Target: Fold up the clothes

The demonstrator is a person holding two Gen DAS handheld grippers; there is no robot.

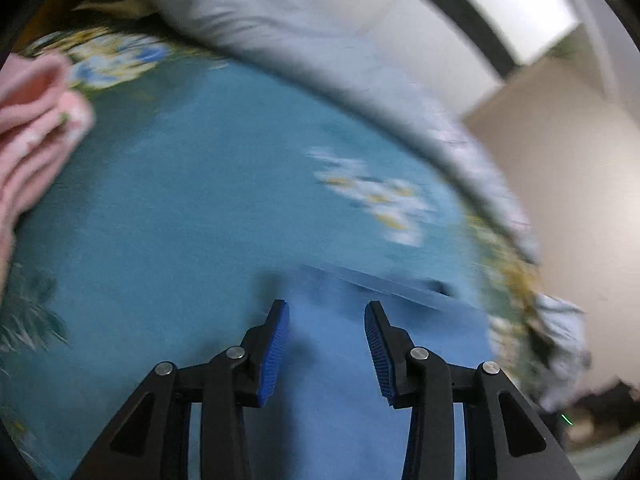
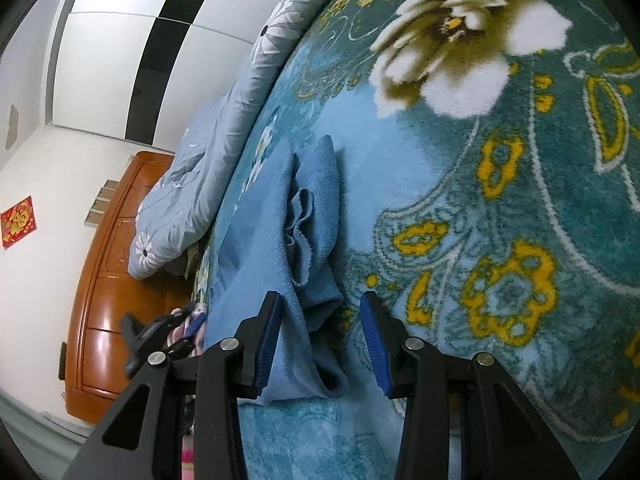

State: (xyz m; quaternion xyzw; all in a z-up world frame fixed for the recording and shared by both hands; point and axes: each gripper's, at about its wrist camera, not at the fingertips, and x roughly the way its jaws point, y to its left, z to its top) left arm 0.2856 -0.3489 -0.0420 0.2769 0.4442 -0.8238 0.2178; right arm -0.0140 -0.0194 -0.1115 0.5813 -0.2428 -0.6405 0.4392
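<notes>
In the left wrist view, the left gripper (image 1: 326, 346) hung over the blurred light-blue cloth garment (image 1: 340, 360), its jaws parted with nothing between them. The garment lay flat on the teal floral fleece blanket (image 1: 192, 184) that covered the bed, near the blanket's edge where the crumpled grey-blue flowered quilt (image 1: 360, 76) ran along. Only this view showed the folded pink towelling cloth (image 1: 32, 136), resting on the blanket at its far left edge.

In the right wrist view, the right gripper (image 2: 320, 340) also stood with its jaws apart and empty, straddling a bunched fold of the same garment (image 2: 280, 220). Here the garment was sharp: part smooth, part rumpled into ridges, lying on the blanket (image 2: 500, 200) beside the quilt (image 2: 208, 168). This view alone showed the polished brown wooden bed frame (image 2: 112, 280), the red square wall decoration (image 2: 18, 222), and the left gripper (image 2: 164, 334) low at the bed's edge.
</notes>
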